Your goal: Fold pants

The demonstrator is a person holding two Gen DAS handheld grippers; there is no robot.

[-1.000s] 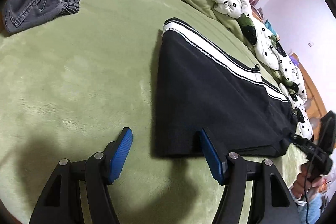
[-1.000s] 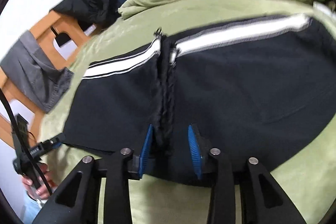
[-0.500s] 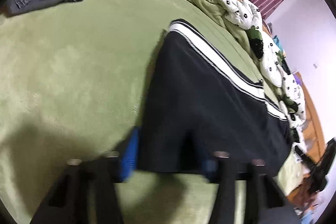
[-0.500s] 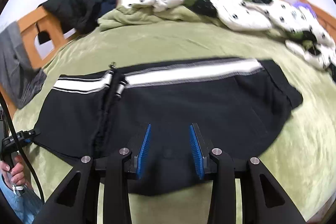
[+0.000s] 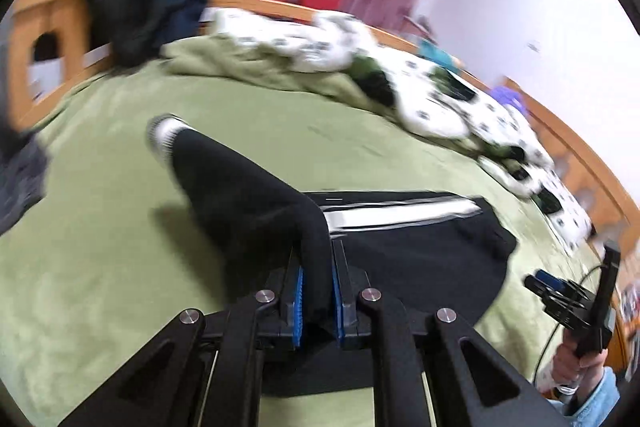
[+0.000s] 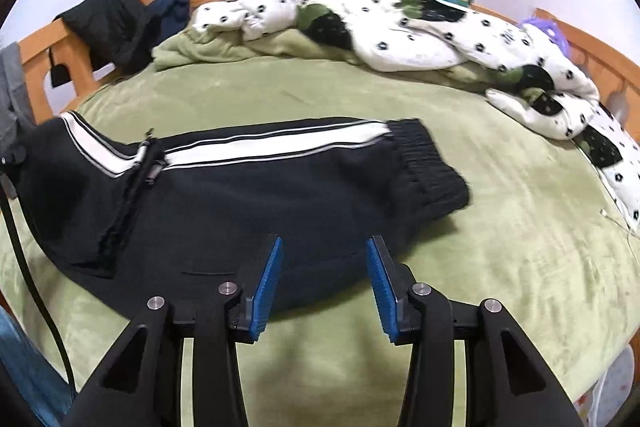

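Pants lifted at the leg end for the fold

Pants (image 6: 248,195) lie flat across the green bed (image 6: 500,227), black with a white side stripe, waistband (image 6: 428,163) toward the right in my right wrist view. I have the left gripper (image 5: 318,291) clenched on a bunched edge of the dark fabric; from that pinch the leg end rises off the bed as a raised ridge, its striped cuff (image 5: 164,135) hanging out beyond. I judge I hold it there so the leg can be carried over the rest of the garment, which stays flat below.

My right gripper (image 6: 324,283) hovers over the near edge of the pants with its jaws opening; only flat cloth shows in the gap between them, and the blue pads grip nothing. It looks set to steady or take the near edge while the left does the carrying.

At the far side of the bed a spotted duvet (image 6: 400,27) is heaped, well apart from the pants, so the folding area is free. 1 fold seems under way, not yet laid down.
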